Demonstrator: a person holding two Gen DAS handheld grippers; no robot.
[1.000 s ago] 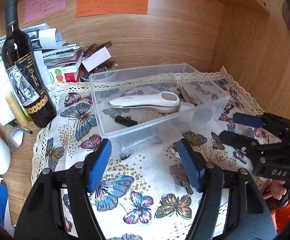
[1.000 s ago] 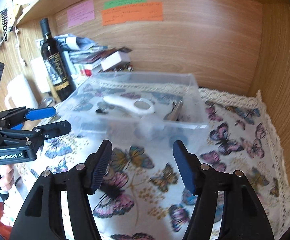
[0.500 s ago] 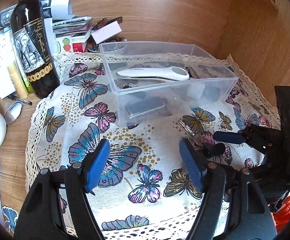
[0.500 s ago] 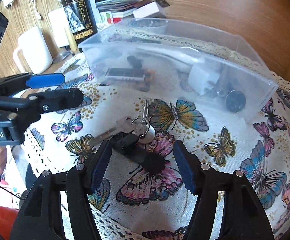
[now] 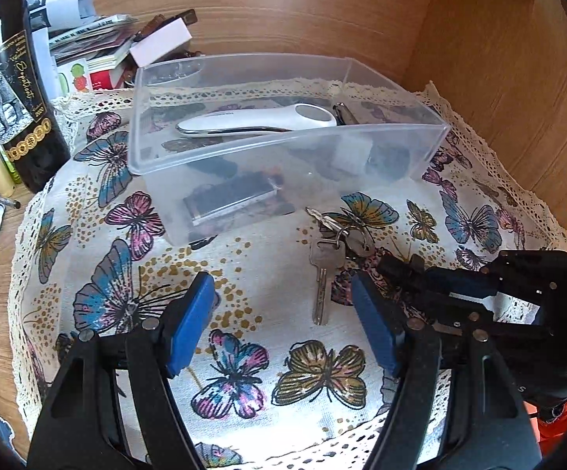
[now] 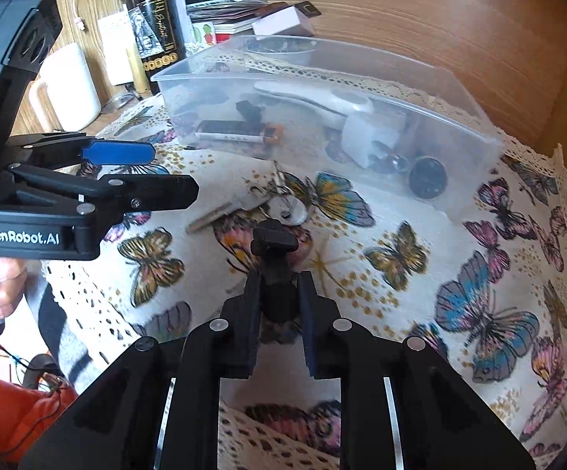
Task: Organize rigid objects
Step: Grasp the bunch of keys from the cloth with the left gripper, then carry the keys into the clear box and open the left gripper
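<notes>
The right gripper [image 6: 279,305] is clamped narrow on the black fob [image 6: 275,241] of the key bunch [image 5: 332,250], down on the butterfly cloth [image 5: 244,352] near its front edge. The fob's long axis runs straight out along the fingers, towards the clear bin [image 5: 283,133]. Ahead of it trail the ring and the silver key [image 5: 321,286], which lies slantwise on the cloth, still touching it, tip pointing back toward the front edge.

The bin sits just beyond the keys, toward the back of the cloth, its near wall between fob and interior. So the coming move looks like up first, then forward over that rim. The loose key will likely swing, and could catch the wall if the lift is shallow.

The left gripper [image 5: 283,325] hangs wide open, holding nothing, just beside the key on the left. It is near enough to be in the way of a sideways swing.

Inside the bin are a white handheld device [image 5: 260,121], a battery [image 6: 240,133], a white block [image 6: 369,137] and a dark coin [image 6: 427,178]. There is room in the middle. The wine bottle [image 5: 13,90] stands off the cloth's left edge, well apart.
</notes>
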